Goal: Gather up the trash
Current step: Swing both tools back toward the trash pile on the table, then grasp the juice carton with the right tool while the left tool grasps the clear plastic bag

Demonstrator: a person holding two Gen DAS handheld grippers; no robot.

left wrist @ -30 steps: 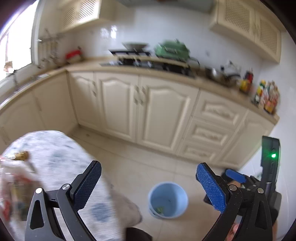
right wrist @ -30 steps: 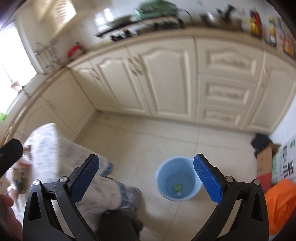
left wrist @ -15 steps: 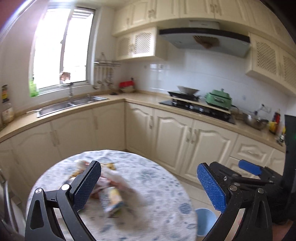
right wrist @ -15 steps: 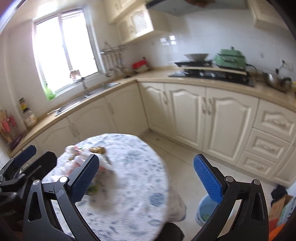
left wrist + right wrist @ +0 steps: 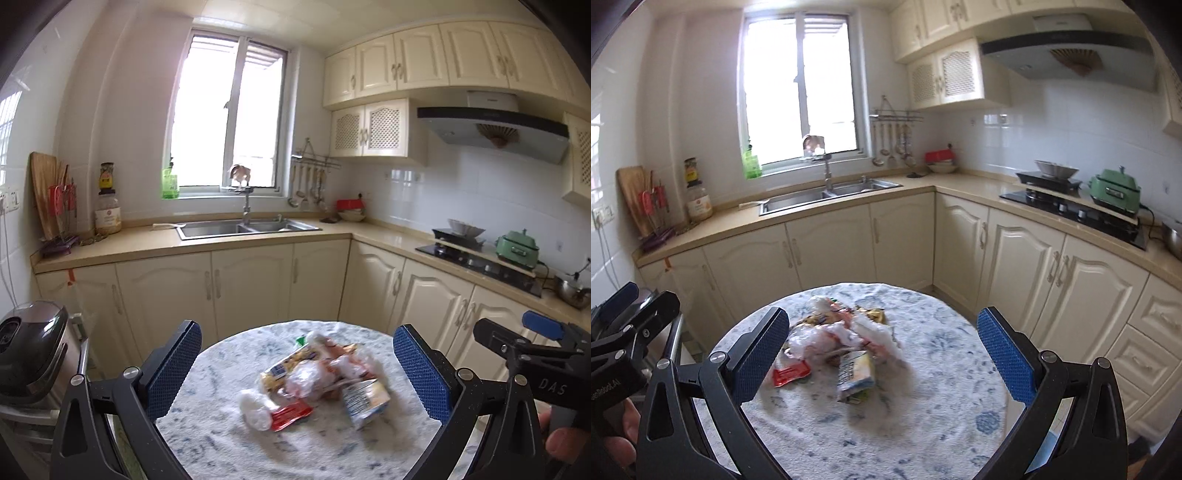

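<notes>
A pile of trash (image 5: 321, 380) lies on a round table with a blue-and-white floral cloth (image 5: 229, 446): clear plastic wrappers, snack packets, a red sachet (image 5: 291, 413) and a small yellow carton (image 5: 365, 400). The pile also shows in the right wrist view (image 5: 838, 339), with the red sachet (image 5: 790, 371) and carton (image 5: 855, 374). My left gripper (image 5: 297, 363) is open and empty, held above the table's near side. My right gripper (image 5: 879, 356) is open and empty, likewise above the near side. Each gripper shows at the edge of the other's view.
Cream kitchen cabinets and a counter wrap around behind the table, with a sink (image 5: 243, 227) under the window and a hob with a green pot (image 5: 517, 247) at right. A rice cooker on a rack (image 5: 29, 350) stands left of the table. A blue edge (image 5: 1043, 456) peeks out below the table's right side.
Both grippers have swung up from the blue bucket on the floor to face the table, and the trash pile has come between the fingers in both views. Both stayed open.
</notes>
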